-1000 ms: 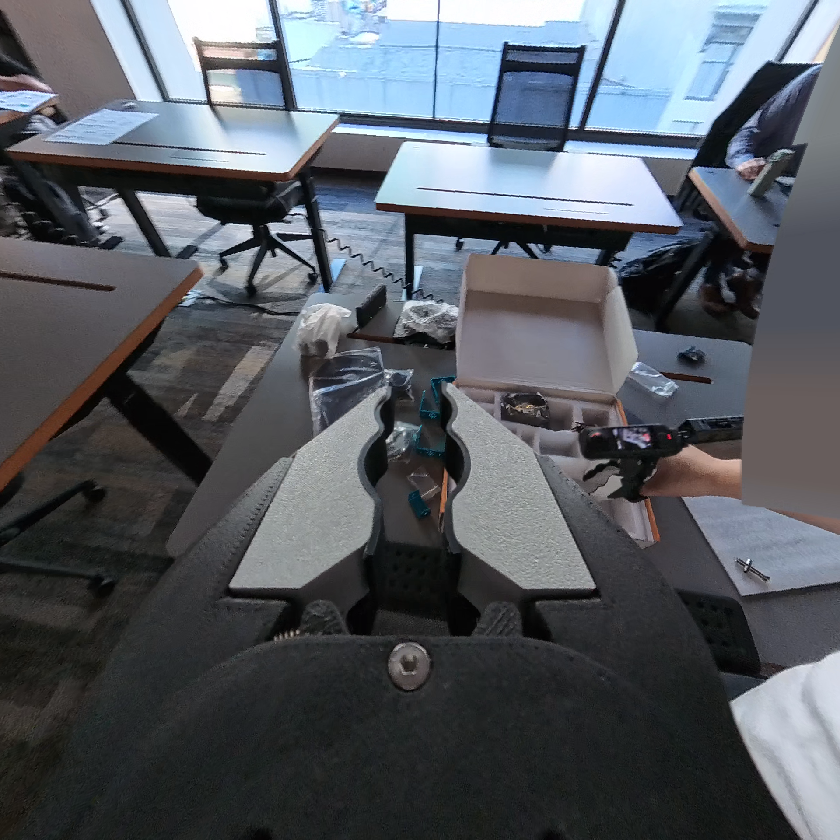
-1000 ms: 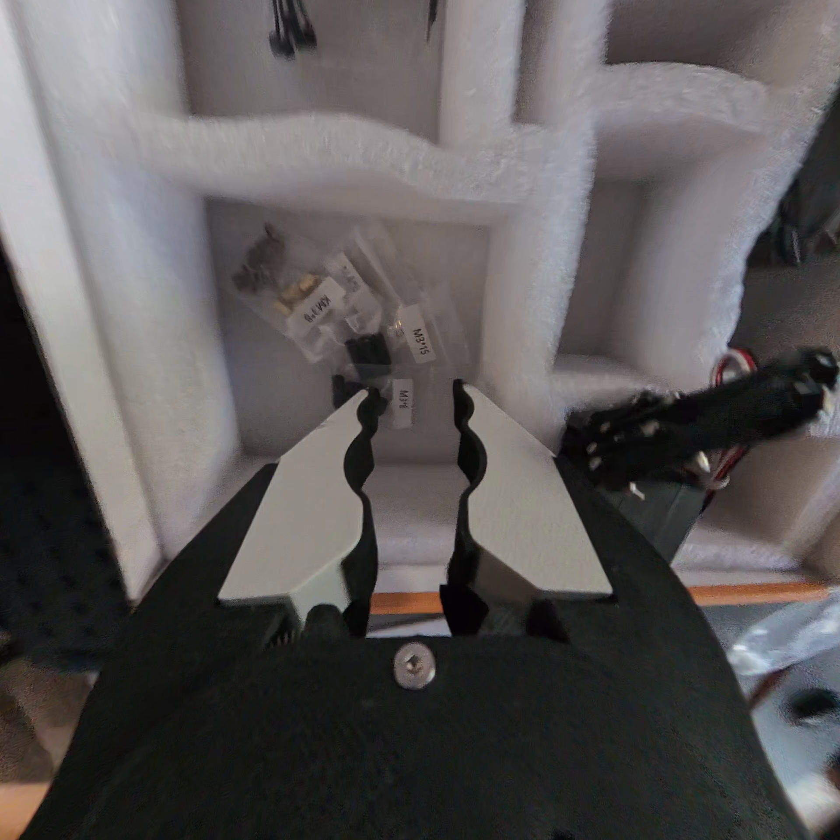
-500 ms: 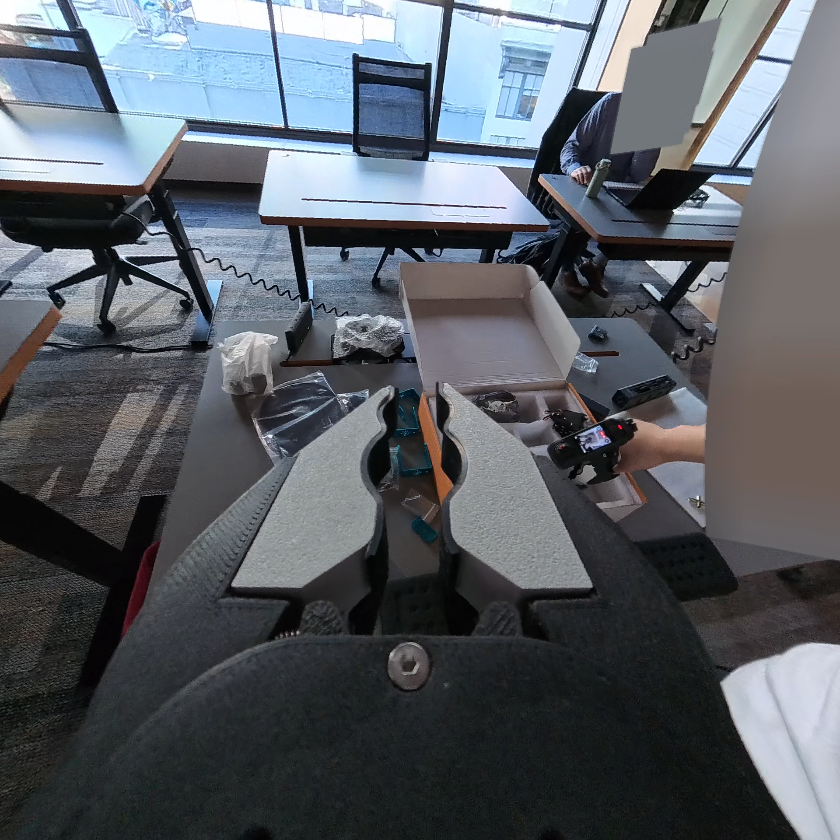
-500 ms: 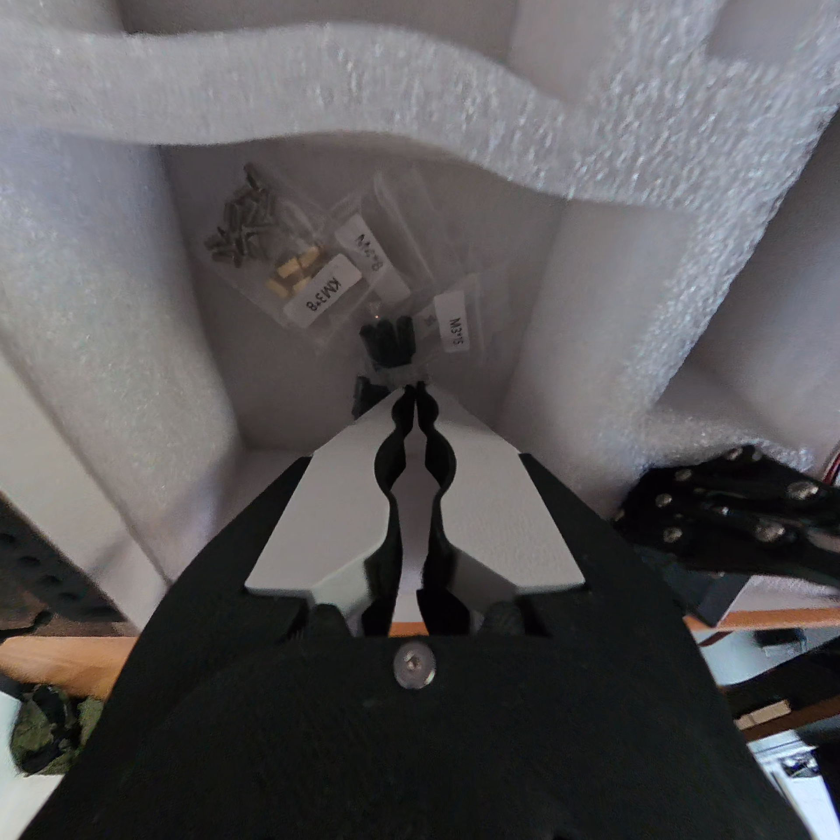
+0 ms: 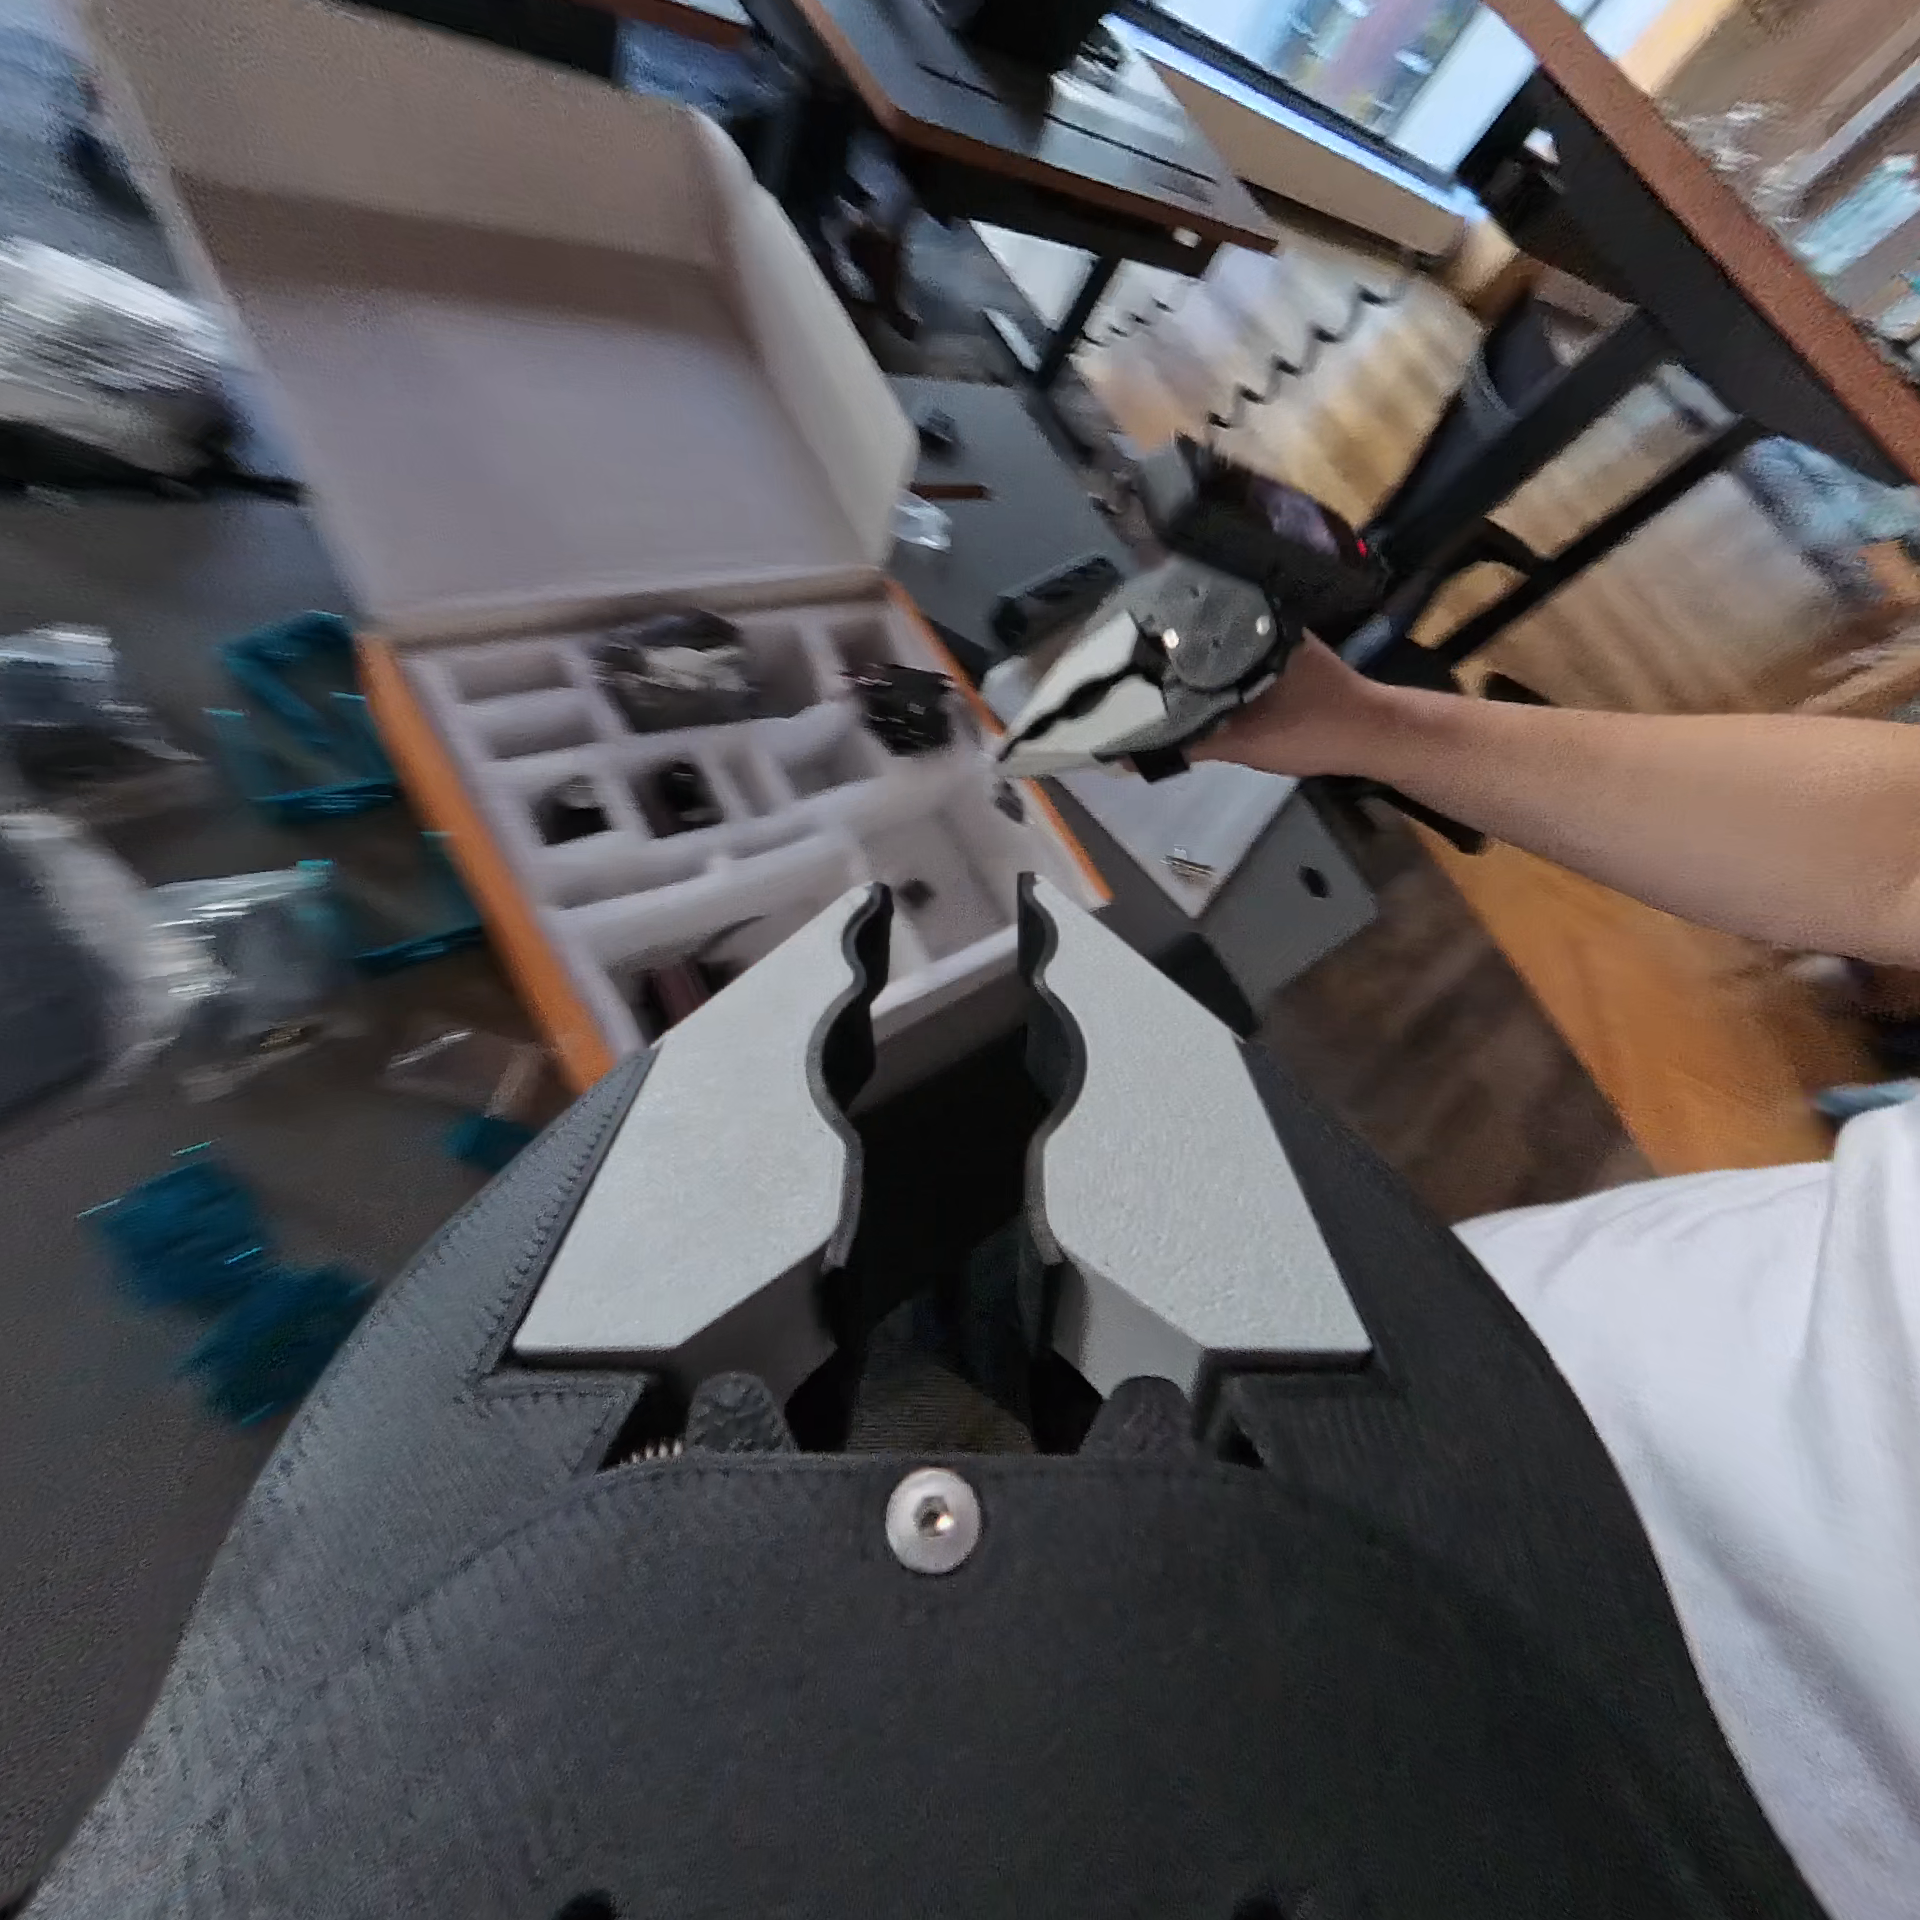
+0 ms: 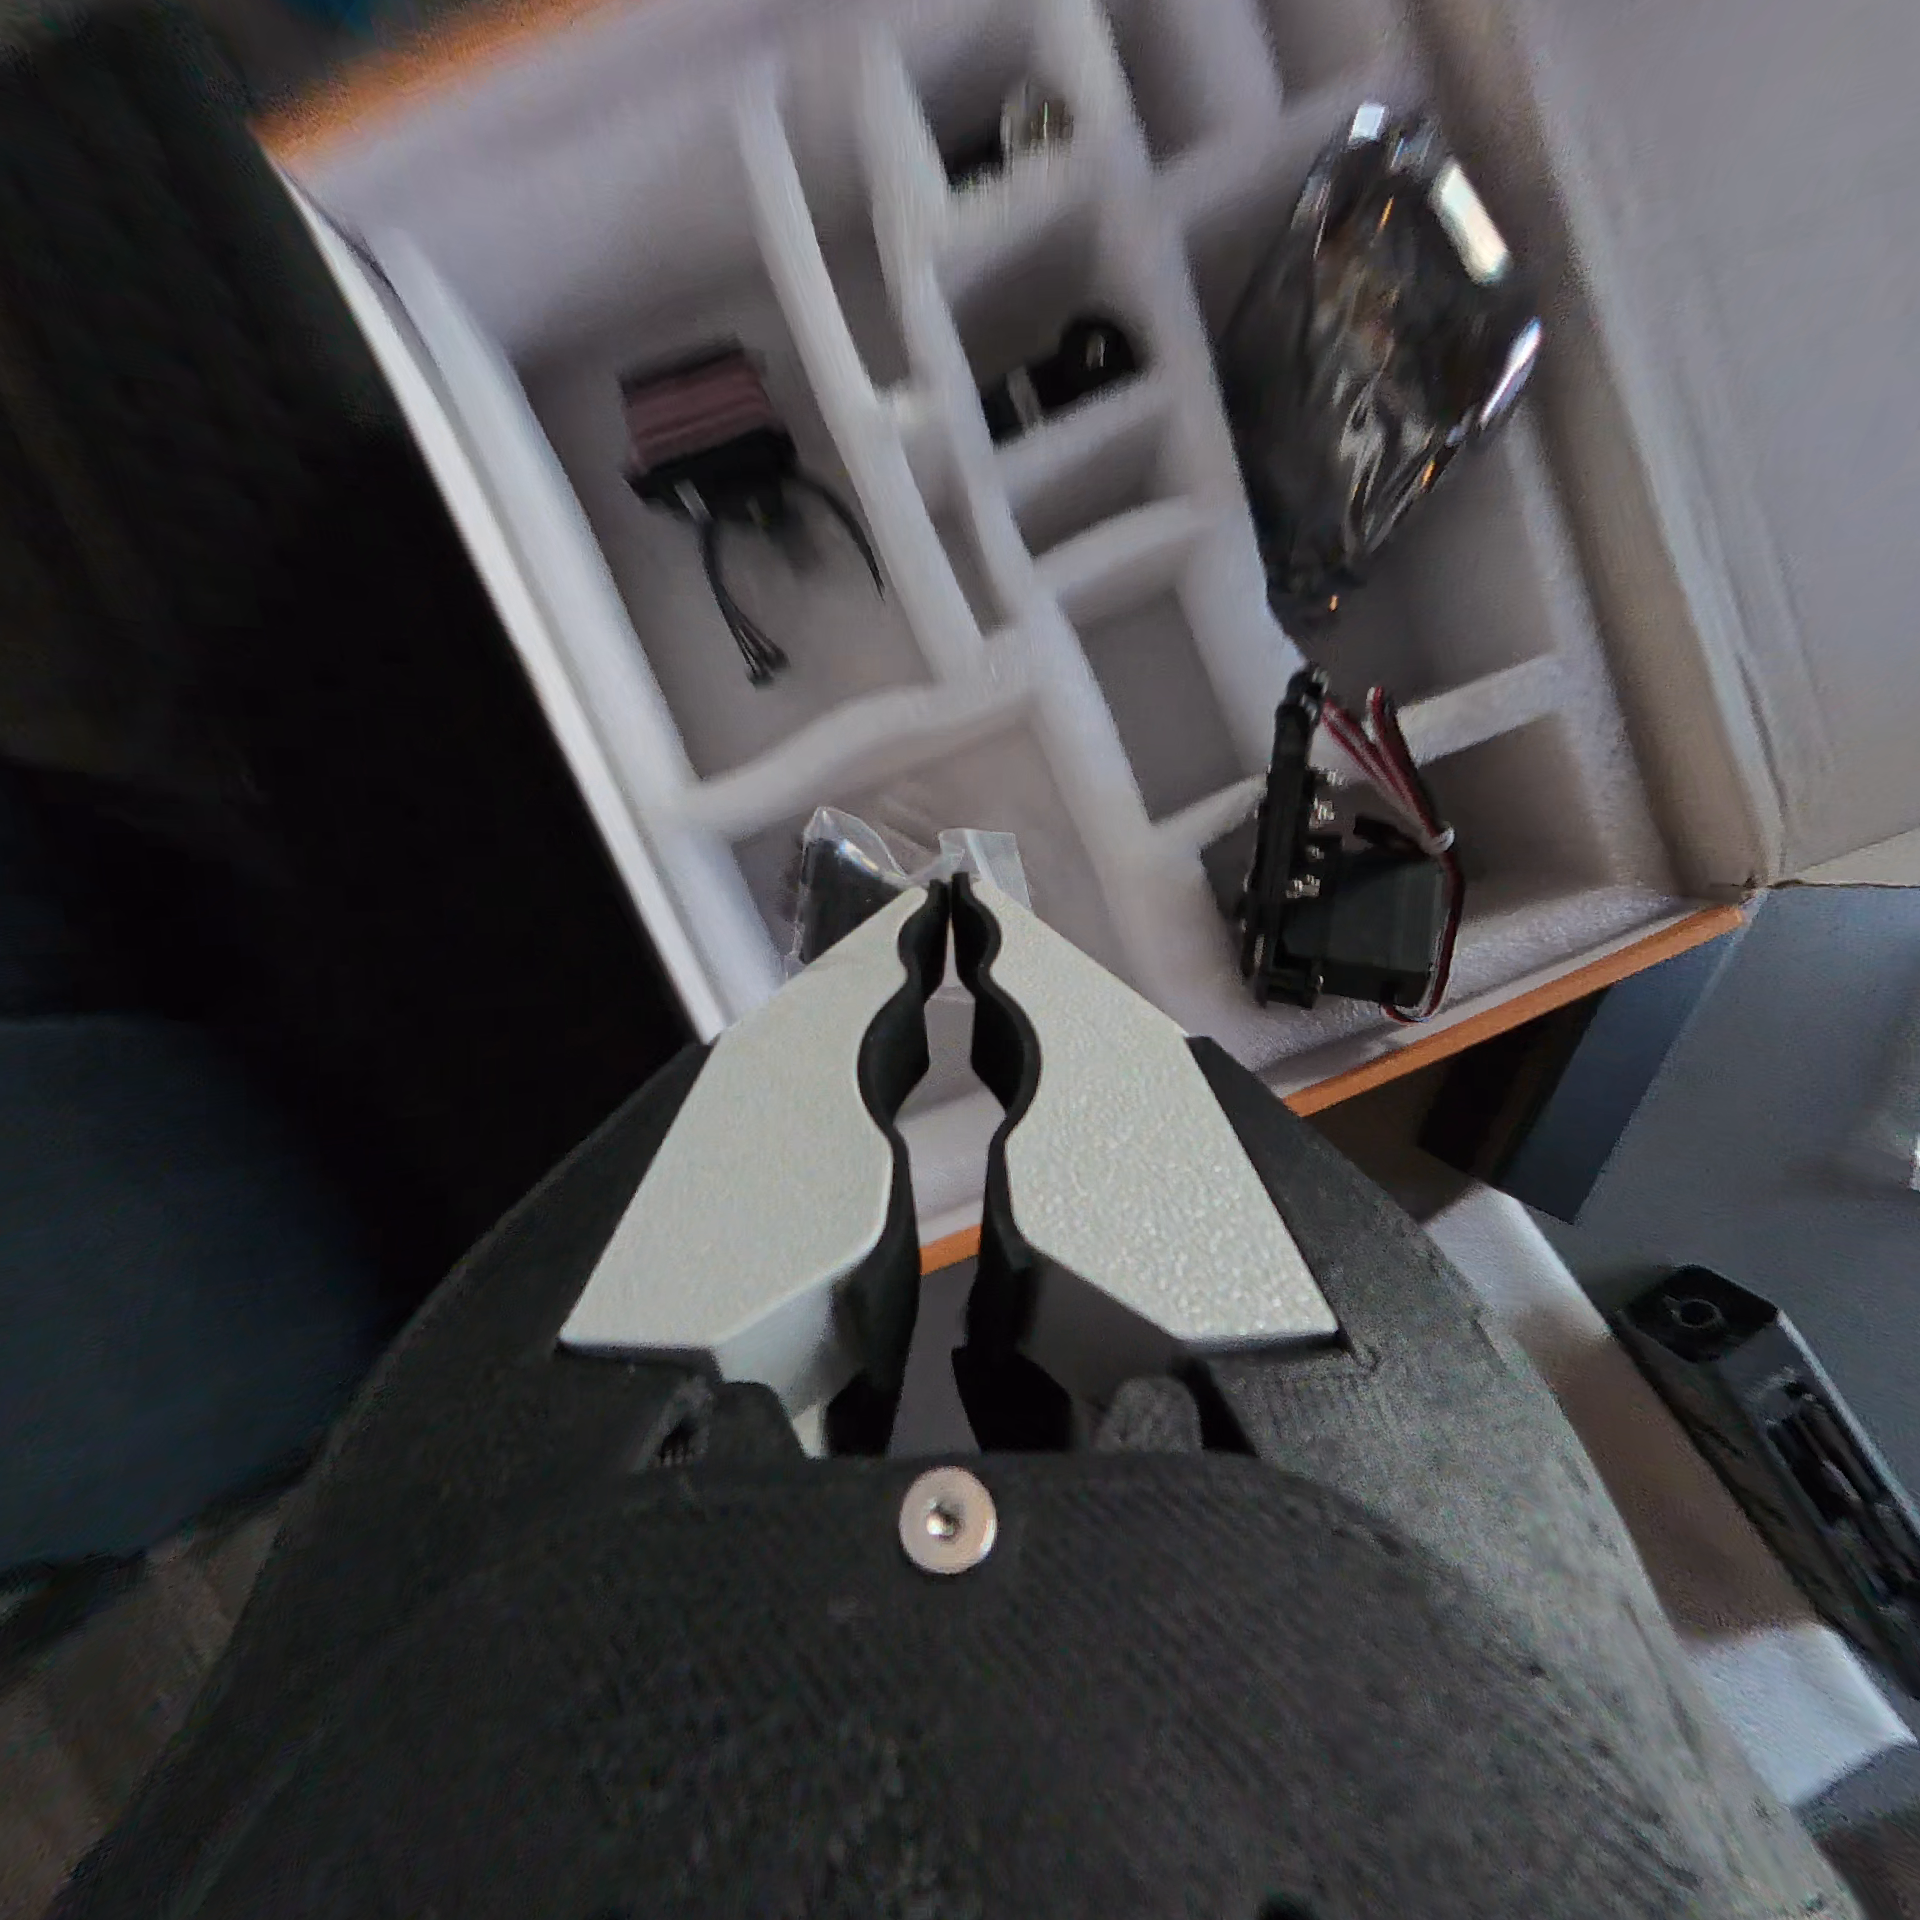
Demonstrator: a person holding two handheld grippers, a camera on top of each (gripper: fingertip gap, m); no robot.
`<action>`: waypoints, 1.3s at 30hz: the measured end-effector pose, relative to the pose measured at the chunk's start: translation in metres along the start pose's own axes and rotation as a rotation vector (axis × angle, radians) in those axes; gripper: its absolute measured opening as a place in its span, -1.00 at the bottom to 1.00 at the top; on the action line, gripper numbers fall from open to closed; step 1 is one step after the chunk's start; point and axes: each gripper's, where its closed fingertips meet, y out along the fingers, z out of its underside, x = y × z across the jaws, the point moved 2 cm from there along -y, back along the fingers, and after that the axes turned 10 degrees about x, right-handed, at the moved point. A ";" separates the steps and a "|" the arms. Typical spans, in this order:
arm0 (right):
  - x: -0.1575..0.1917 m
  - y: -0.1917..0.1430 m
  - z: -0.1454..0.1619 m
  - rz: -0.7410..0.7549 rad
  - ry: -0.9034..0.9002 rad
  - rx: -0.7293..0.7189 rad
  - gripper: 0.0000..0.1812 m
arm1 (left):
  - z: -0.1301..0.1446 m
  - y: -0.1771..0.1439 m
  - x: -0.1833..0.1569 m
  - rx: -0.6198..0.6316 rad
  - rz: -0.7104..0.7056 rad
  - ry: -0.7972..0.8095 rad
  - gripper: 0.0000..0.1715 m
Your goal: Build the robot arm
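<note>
An open white cardboard box point(image 5: 540, 416) with an orange edge holds a white foam tray point(image 5: 727, 831) of compartments. My left gripper point(image 5: 951, 914) is open and empty, just above the tray's near corner. My right gripper point(image 6: 951, 888) is shut on a small clear plastic bag point(image 6: 836, 883) of black parts, held just above a near compartment of the foam tray point(image 6: 1039, 665). The right gripper also shows in the left wrist view point(image 5: 1006, 753), over the box's right edge. A black servo with red and white wires point(image 6: 1340, 914) sits in the compartment to the right.
A dark shiny bag point(image 6: 1371, 384) and a brown-black part with wires point(image 6: 707, 436) lie in other compartments. Teal parts point(image 5: 301, 717) are scattered on the dark table left of the box. A black bar point(image 6: 1787, 1434) lies at right. A person's forearm point(image 5: 1558, 769) reaches in. My hands' fingertips stand some 30 cm from each other. From the right gripper's tips to the black bar point(image 6: 1787, 1434) is close to 40 cm.
My right gripper shut on the small bag in the foam compartment and pulled back with it. My left gripper swung right and down towards the box, still open.
</note>
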 end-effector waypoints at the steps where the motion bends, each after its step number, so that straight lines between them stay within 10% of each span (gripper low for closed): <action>1: 0.005 -0.014 -0.009 -0.014 0.025 -0.041 -1.00 | 0.002 0.023 -0.006 0.023 0.049 -0.009 -0.73; 7: 0.037 -0.098 -0.051 -0.011 0.082 -0.211 -1.00 | -0.013 0.125 -0.044 0.106 0.267 -0.034 -0.58; 13: 0.047 -0.147 -0.059 0.083 0.081 -0.263 -1.00 | -0.034 0.157 -0.079 0.118 0.409 -0.023 -0.64; 17: 0.054 -0.163 -0.064 0.078 0.102 -0.325 -1.00 | -0.043 0.158 -0.091 0.091 0.474 -0.001 -0.95; 26: 0.036 -0.250 -0.058 -0.064 0.362 -0.805 -0.56 | -0.079 0.100 -0.109 -0.113 0.732 -0.025 -0.96; 32: 0.060 -0.256 -0.074 -0.621 0.431 -0.959 -0.70 | -0.083 0.085 -0.122 -0.126 0.827 -0.012 -0.96; 34: 0.067 -0.252 -0.077 -0.662 0.393 -0.929 -1.00 | -0.081 0.087 -0.123 -0.116 0.826 -0.011 -0.96; 39: 0.044 -0.229 -0.064 -0.544 0.425 -0.846 -1.00 | -0.070 0.101 -0.088 -0.102 0.653 -0.040 -0.77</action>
